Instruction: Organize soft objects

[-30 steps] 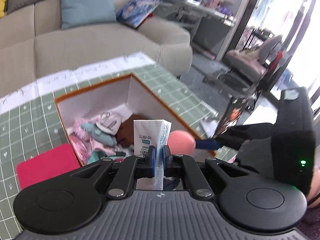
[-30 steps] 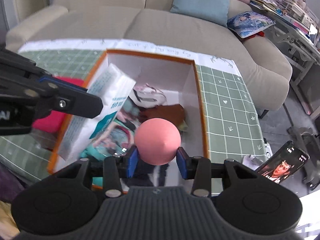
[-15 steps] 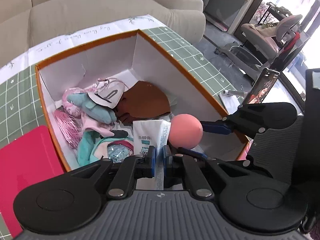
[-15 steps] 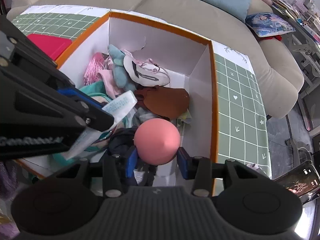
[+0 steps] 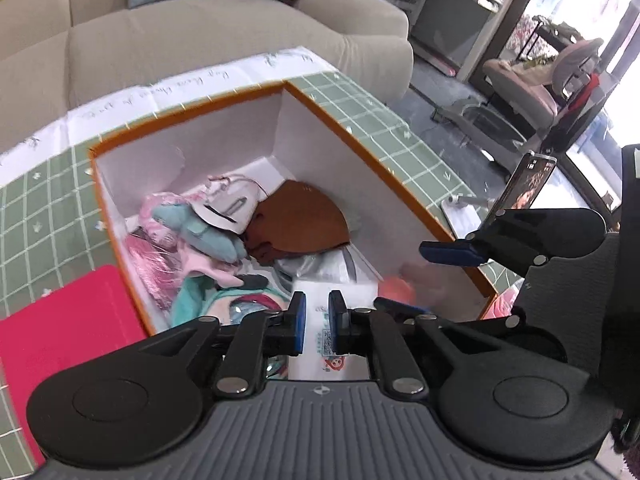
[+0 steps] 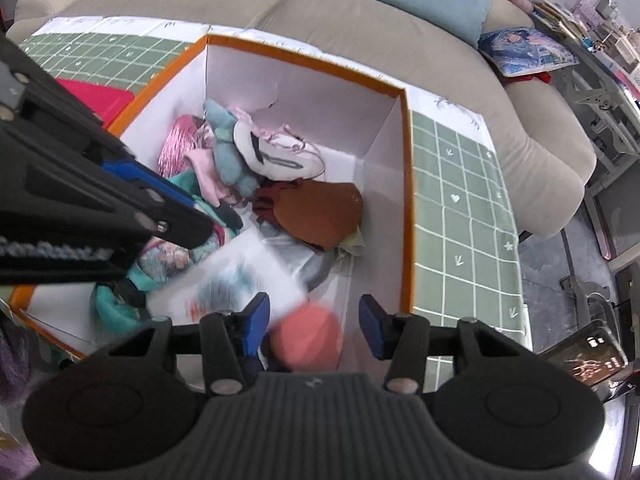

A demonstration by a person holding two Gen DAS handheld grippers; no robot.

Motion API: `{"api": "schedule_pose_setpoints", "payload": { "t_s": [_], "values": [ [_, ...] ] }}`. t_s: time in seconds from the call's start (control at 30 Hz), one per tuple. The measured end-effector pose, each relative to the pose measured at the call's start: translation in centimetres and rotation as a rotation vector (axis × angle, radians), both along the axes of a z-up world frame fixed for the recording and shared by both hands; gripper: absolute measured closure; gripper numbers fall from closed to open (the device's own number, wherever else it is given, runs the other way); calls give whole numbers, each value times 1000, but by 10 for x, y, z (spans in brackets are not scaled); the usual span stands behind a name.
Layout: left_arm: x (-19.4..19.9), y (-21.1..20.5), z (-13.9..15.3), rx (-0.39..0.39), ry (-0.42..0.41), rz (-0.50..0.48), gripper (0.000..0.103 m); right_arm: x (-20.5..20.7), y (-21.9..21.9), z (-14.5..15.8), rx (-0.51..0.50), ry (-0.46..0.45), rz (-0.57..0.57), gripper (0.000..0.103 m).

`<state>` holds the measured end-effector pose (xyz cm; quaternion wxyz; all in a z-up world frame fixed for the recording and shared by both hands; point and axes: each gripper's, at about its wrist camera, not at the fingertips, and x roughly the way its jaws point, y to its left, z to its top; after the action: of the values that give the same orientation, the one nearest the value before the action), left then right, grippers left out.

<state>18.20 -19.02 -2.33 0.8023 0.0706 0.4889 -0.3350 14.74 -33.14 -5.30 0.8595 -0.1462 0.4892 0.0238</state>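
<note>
An orange-rimmed white box (image 5: 384,172) (image 6: 406,184) holds soft things: a brown pouch (image 5: 304,224) (image 6: 324,216), a white-and-pink shoe (image 6: 276,152), teal and pink plush (image 5: 208,236). My left gripper (image 5: 317,320) is open over the box's near end; the white tissue pack (image 5: 332,300) lies blurred below and between its fingers, loose (image 6: 240,280). My right gripper (image 6: 314,318) is open; the pink ball (image 6: 306,338) is blurred beneath it, free of the pads, and shows faintly in the left wrist view (image 5: 394,290).
The box stands on a green checked cloth (image 6: 460,216). A red flat piece (image 5: 60,336) lies left of the box. A phone on a stand (image 5: 528,184) is at the right. A beige sofa (image 6: 280,8) is behind.
Both grippers have opened over the box. The tissue pack and the pink ball have left the jaws and are dropping into the box's near end.
</note>
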Motion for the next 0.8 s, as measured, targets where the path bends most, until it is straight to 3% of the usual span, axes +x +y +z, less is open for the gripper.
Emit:
{"api": "schedule_pose_setpoints", "payload": {
  "t_s": [0.33,0.63,0.8],
  "values": [
    [-26,46,45,-47,-125,36,91,-17,29,43,-5,-86,25,44],
    [-63,108,86,-71,-335,122,91,-45,69,97,141,-230,84,37],
    [-85,146,107,-70,-477,241,91,-59,89,121,239,-317,96,28]
  ]
}}
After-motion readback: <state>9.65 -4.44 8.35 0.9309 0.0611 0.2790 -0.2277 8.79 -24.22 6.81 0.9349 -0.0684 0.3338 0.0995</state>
